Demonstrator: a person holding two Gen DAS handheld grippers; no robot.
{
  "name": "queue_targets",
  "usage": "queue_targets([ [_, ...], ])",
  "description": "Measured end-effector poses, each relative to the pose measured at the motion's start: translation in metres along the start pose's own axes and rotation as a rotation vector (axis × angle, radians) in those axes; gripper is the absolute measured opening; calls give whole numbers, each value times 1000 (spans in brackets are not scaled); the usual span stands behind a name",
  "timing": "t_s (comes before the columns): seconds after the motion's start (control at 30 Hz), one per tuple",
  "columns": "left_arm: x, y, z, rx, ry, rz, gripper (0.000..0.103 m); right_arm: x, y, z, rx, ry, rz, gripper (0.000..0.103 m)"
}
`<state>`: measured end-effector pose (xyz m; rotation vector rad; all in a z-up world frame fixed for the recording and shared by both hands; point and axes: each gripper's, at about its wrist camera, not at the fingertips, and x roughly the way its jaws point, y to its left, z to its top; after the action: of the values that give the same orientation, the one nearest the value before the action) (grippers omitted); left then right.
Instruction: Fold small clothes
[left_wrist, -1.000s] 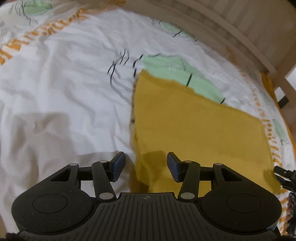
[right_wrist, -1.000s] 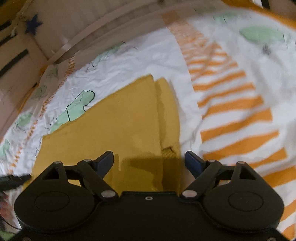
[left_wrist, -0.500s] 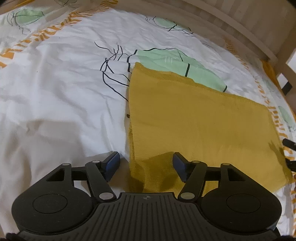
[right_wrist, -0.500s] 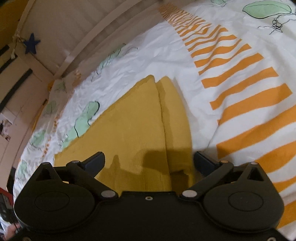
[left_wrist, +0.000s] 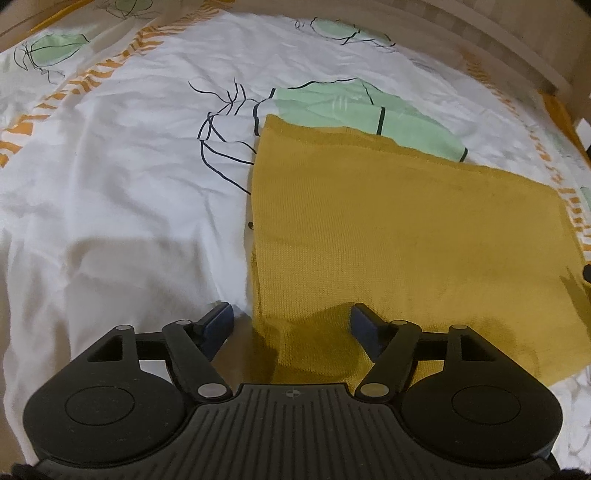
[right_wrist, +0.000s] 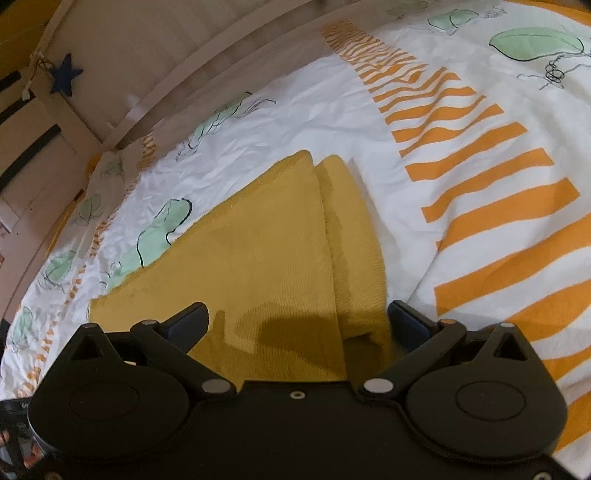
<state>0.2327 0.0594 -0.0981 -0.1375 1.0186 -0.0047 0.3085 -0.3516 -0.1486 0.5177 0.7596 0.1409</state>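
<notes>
Both grippers free: left gripper (left_wrist: 290, 319) jaws opening over yellow garment (left_wrist: 399, 236) edge at 6 o'clock, right gripper (right_wrist: 297, 319) spread wide, gripping nothing.

No text, label or number can be read anywhere.

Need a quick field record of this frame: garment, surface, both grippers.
garment: mustard-yellow knit garment, folded, lying flat; a narrower layer shows along its right edge in the right wrist view
surface: white bedsheet with green leaf and orange stripe print
left gripper: jaws opening, near left corner of garment between them, pads clear of it
right gripper: open wide, straddling near right edge of garment, not gripping
backdrop: wooden bed frame
</notes>
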Motion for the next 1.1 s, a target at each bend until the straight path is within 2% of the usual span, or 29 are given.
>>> queue_targets([
  [0.27, -1, -8, 3, -25, 39, 58, 70, -1, -4, 2, 62, -12, 10, 103],
  [0.43, -2, -12, 6, -45, 82, 86, 70, 4, 4, 10, 35, 50, -27, 103],
  [0.57, -3, -11, 4, -14, 79, 70, 70, 9, 9, 16, 16, 92, -72, 103],
  [0.73, -4, 0, 5, -20, 90, 3, 70, 16, 17, 20, -32, 154, -112, 103],
  [0.83, -8, 5, 8, -43, 96, -13, 69, 17, 20, 20, -86, 178, -114, 103],
  [0.9, -15, 4, 11, -56, 88, 13, 67, 17, 20, 20, -103, 191, -111, 103],
  [1.0, -32, -2, 19, -70, 41, 1, 66, 17, 18, 22, -86, 200, -98, 103],
  [1.1, -42, -24, 36, -39, 9, -11, 66, 15, 11, 26, -40, 198, -71, 103],
])
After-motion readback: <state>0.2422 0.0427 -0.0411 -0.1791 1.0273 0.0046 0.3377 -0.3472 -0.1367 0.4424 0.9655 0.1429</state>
